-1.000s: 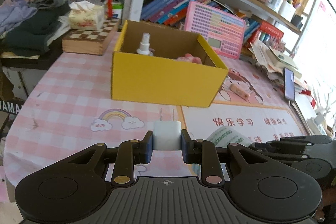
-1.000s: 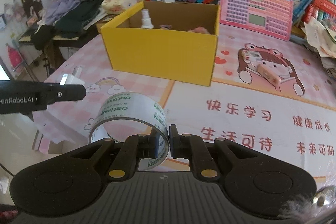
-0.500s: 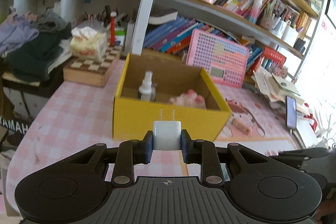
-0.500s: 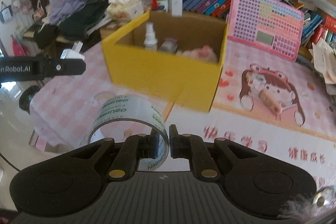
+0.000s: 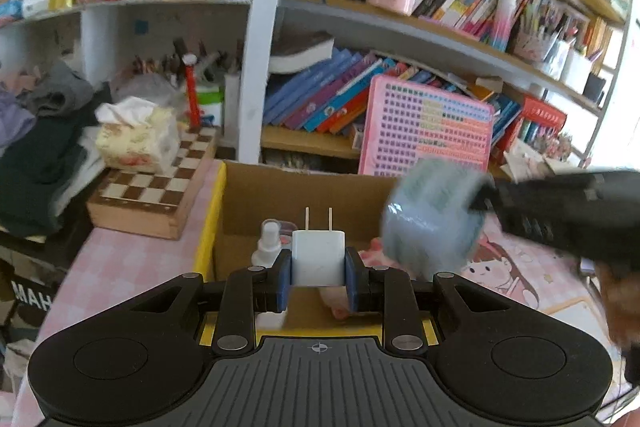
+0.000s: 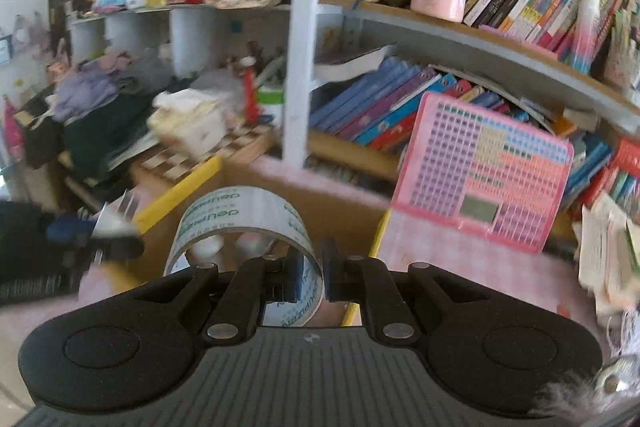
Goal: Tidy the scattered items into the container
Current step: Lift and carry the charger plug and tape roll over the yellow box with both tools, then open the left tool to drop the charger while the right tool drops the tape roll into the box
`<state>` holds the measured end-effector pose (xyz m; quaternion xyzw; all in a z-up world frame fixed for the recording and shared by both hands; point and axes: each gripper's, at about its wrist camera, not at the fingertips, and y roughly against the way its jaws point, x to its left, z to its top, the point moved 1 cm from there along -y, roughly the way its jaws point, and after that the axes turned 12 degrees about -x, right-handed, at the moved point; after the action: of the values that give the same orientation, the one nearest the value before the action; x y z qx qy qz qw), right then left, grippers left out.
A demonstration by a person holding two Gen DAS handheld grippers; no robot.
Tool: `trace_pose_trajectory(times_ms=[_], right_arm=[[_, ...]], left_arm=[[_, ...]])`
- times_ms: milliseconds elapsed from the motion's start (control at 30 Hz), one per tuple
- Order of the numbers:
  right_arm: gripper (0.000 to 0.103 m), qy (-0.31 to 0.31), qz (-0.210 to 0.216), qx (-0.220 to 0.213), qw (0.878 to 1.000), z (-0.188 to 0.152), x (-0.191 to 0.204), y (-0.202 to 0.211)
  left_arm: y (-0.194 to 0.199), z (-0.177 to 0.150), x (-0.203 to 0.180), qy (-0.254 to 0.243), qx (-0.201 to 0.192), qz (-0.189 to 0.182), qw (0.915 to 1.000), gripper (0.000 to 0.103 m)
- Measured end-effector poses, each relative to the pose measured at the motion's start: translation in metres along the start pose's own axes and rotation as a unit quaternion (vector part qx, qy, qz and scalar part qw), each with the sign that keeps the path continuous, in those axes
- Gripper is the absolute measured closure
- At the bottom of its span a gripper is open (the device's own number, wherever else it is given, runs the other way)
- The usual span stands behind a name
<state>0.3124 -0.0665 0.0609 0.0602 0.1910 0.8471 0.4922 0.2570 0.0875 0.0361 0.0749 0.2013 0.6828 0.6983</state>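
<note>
Yellow cardboard box (image 5: 208,227) sits on the pink checked tablecloth (image 5: 132,263), open top, directly below both grippers. Inside: a white spray bottle (image 5: 267,247) at the left, something pink (image 5: 374,245) at the right, partly hidden.

Left gripper (image 5: 318,277) is clamped on a white charger plug (image 5: 318,257), prongs up toward 12 o'clock, held over the box's near wall. Blue pads press both sides of the plug body.

Right gripper (image 6: 310,273) is clenched on the wall of a clear tape roll (image 6: 244,227); the roll sticks out toward 10 o'clock from the jaws, over the box opening. In the left view the same roll shows blurred at 3 o'clock from the plug, carried on the right gripper's black arm.

Outward: chessboard box (image 5: 148,195) at 10 o'clock of the yellow box, with a tissue pack (image 5: 136,139) on top. Pink keypad toy (image 5: 428,135) leans behind the box at 1 o'clock. Bookshelf (image 5: 400,39) fills the background, clothes pile (image 5: 36,131) at far left.
</note>
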Motion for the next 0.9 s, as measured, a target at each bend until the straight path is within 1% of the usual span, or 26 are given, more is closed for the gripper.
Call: trace_pose_trajectory(times_ms=[100,233,333,433,633,800,867,900], right_arm=[[0.094,0.014,0.007,0.025,1.000,0.007,-0.006,-0.042],[0.094,0.027,0.017,0.078,0.996,0.003,-0.007,-0.097],[0.094,0.040,0.017,0.114,0.993,-0.008,-0.006,-0.129],[0.094,0.044,0.017,0.135,0.990,-0.015,-0.009,-0.152],[0.095,0.059,0.025,0.159,0.985,-0.021,-0.008,-0.179],[0.095,0.053,0.034,0.166,0.984,-0.025,-0.007,-0.186],[0.092,0.048,0.034,0.162,0.985,-0.026,-0.008,-0.184],[0.087,0.046,0.034,0.160,0.985,-0.026,-0.009,-0.183]], left_arm=[[-0.029,-0.003,-0.006,-0.008,0.027,0.002,0.9996,0.078],[-0.059,-0.012,-0.016,-0.020,0.060,0.003,0.9980,0.078],[-0.074,-0.017,-0.021,-0.026,0.077,0.003,0.9967,0.078],[-0.087,-0.021,-0.022,-0.024,0.096,0.004,0.9950,0.078],[-0.108,-0.033,-0.023,-0.021,0.128,0.005,0.9915,0.078],[-0.116,-0.038,-0.024,-0.019,0.137,0.006,0.9904,0.078],[-0.118,-0.038,-0.024,-0.019,0.137,0.005,0.9903,0.078],[-0.119,-0.039,-0.024,-0.022,0.136,0.006,0.9905,0.078]])
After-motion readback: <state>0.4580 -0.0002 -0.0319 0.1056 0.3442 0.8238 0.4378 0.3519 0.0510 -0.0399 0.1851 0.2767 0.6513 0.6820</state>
